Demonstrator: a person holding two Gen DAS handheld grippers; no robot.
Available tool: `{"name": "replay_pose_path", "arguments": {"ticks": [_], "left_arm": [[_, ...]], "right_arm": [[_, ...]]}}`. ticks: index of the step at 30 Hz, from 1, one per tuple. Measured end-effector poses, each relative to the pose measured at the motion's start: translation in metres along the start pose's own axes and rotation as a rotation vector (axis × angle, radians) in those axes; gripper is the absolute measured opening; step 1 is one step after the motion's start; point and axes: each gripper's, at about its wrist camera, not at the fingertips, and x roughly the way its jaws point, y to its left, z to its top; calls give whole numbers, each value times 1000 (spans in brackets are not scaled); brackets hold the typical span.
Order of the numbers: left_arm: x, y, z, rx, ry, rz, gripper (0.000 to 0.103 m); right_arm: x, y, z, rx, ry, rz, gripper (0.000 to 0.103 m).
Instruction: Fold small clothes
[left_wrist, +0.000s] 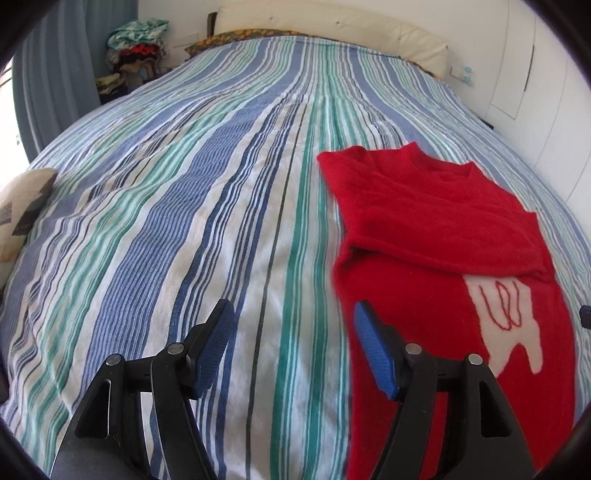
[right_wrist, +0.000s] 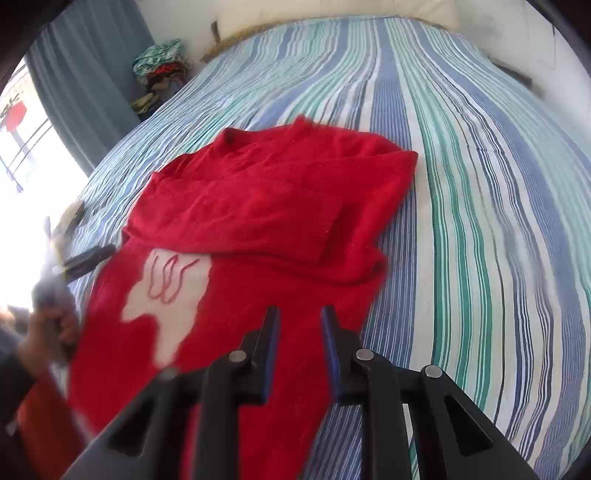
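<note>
Left gripper (left_wrist: 295, 332), jaws spread wide and empty, above the bedspread (left_wrist: 207, 206) with its right finger over the sweater's left edge. Right gripper (right_wrist: 299, 325), jaws partly open with a narrow gap and nothing between them, above the lower body of the sweater. Bedspread, blue, green and white stripes, fills both views. Sweater (left_wrist: 443, 236), red, lies flat on it, at 3 o'clock in the left wrist view and from centre toward 9 o'clock in the right wrist view (right_wrist: 258, 206); collar toward 12 o'clock, both sleeves folded across the chest. White patch (left_wrist: 506, 317) with red loops shows below the folded sleeves. Headboard (left_wrist: 332, 26) at 12 o'clock; clothes pile (left_wrist: 136, 48) at 11 o'clock; cushion (left_wrist: 22, 206) at 9 o'clock.
</note>
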Motion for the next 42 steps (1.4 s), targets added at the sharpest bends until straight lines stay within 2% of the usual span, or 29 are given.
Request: {"name": "replay_pose_path", "arguments": {"ticks": [2, 5, 8, 10, 13, 16, 20, 32, 36, 42], "left_arm": [[-27, -12, -20, 46, 15, -58, 70], [-52, -38, -61, 138, 91, -122, 70], [-53, -59, -107, 252, 228, -74, 69], [-60, -59, -127, 264, 193, -32, 69], [-60, -60, -124, 239, 204, -20, 69], [-54, -58, -127, 235, 185, -13, 70], [-56, -59, -128, 229, 174, -9, 70], [-55, -57, -128, 207, 170, -5, 73], [-54, -54, -128, 198, 171, 4, 80], [-54, -52, -127, 188, 171, 8, 83]], "right_arm": [[-17, 18, -22, -63, 25, 58, 26], [-25, 40, -62, -103, 89, 130, 27], [-17, 52, -108, -118, 179, 115, 27], [-12, 51, -138, -100, 232, 59, 27], [-22, 39, -160, -6, 171, 62, 28], [-23, 35, -169, 56, 123, 51, 28], [-25, 42, -176, 25, 84, -5, 28], [-22, 50, -173, 4, 64, -28, 28], [-22, 51, -173, -7, 62, -36, 28], [-22, 50, -172, -6, 62, -36, 28]]}}
